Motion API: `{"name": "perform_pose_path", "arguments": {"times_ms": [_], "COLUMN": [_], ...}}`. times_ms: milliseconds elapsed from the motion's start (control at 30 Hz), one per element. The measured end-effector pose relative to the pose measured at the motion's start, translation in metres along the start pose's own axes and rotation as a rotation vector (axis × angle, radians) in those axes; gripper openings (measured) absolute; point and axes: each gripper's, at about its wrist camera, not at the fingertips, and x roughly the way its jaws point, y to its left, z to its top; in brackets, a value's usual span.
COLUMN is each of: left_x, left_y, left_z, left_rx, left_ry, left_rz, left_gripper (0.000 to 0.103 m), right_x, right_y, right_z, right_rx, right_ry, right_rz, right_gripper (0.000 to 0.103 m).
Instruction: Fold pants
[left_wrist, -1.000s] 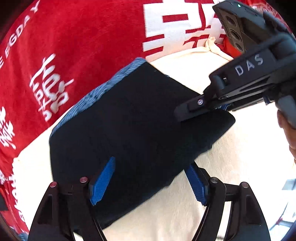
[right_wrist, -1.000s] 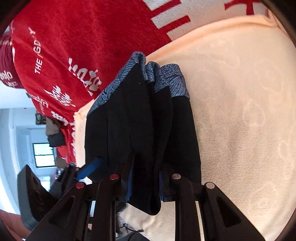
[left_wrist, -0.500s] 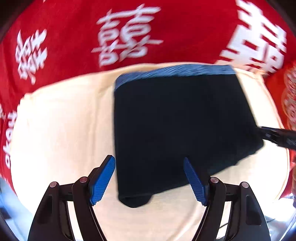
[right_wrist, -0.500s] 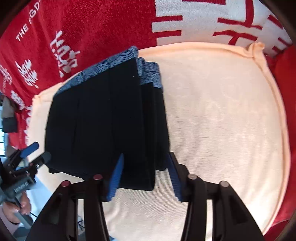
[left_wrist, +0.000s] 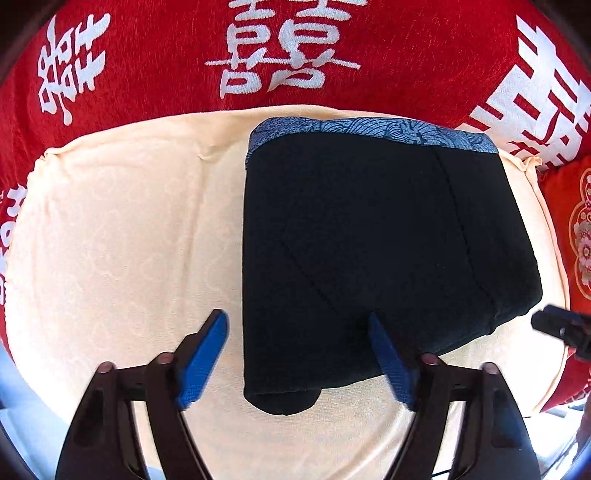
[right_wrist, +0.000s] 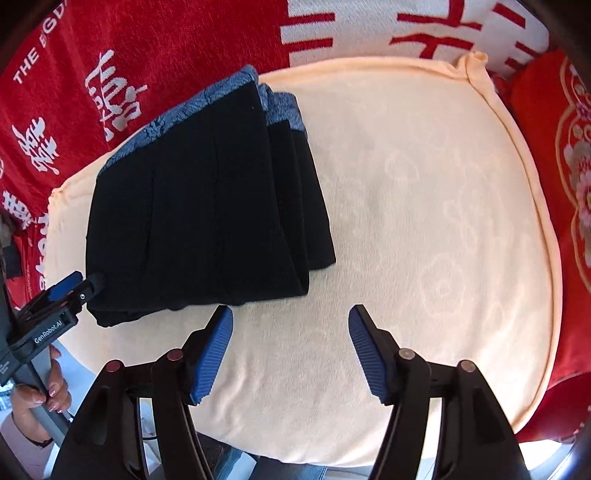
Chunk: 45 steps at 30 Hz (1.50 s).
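The black pants (left_wrist: 373, 251) with a blue patterned waistband lie folded into a compact stack on a cream towel (left_wrist: 122, 236). They also show in the right wrist view (right_wrist: 199, 218), upper left. My left gripper (left_wrist: 299, 350) is open and empty, just above the stack's near edge. My right gripper (right_wrist: 290, 343) is open and empty, over bare towel to the right of the stack. The left gripper's tip (right_wrist: 79, 284) shows at the stack's left corner in the right wrist view. The right gripper's tip (left_wrist: 557, 326) shows at the right edge of the left wrist view.
The cream towel (right_wrist: 424, 229) lies on a red blanket with white characters (left_wrist: 280, 48). A red embroidered cushion (right_wrist: 569, 177) sits to the right. The person's hand (right_wrist: 40, 395) holds the left gripper at the towel's front edge.
The right gripper has let go of the pants, opened and pulled back to the right. The left gripper drew back and turned; the stack now lies flat and free.
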Motion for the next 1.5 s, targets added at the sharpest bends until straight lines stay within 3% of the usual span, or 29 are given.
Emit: {"name": "perform_pose_path", "arguments": {"times_ms": [33, 267, 633, 1000, 1200, 1400, 1500], "left_x": [0.000, 0.002, 0.001, 0.001, 0.009, 0.019, 0.029], "left_y": [0.002, 0.009, 0.013, 0.042, 0.045, 0.035, 0.038], "left_z": [0.000, 0.001, 0.008, 0.037, 0.050, 0.065, 0.069], "left_rx": [0.001, -0.010, -0.015, -0.095, -0.133, -0.082, -0.063], "left_ry": [-0.002, 0.018, 0.047, 0.051, 0.059, 0.067, 0.081], "left_rz": [0.005, 0.003, 0.018, 0.031, -0.036, -0.138, -0.200], "left_gripper": [0.095, 0.095, 0.095, 0.095, 0.095, 0.095, 0.095], "right_x": [0.001, -0.004, -0.007, -0.003, -0.002, 0.008, 0.015], "right_y": [0.001, 0.010, 0.013, 0.005, -0.004, -0.023, -0.039], "right_z": [-0.002, -0.010, -0.002, 0.016, 0.035, 0.054, 0.068], "right_rx": [0.003, 0.008, 0.002, 0.014, 0.014, 0.021, 0.021], "right_ry": [0.004, -0.006, -0.012, -0.017, -0.038, -0.035, -0.023], "right_rz": [0.000, 0.015, 0.034, 0.042, 0.056, 0.141, 0.227], "right_gripper": [0.070, 0.079, 0.081, 0.081, 0.081, 0.084, 0.084]}}
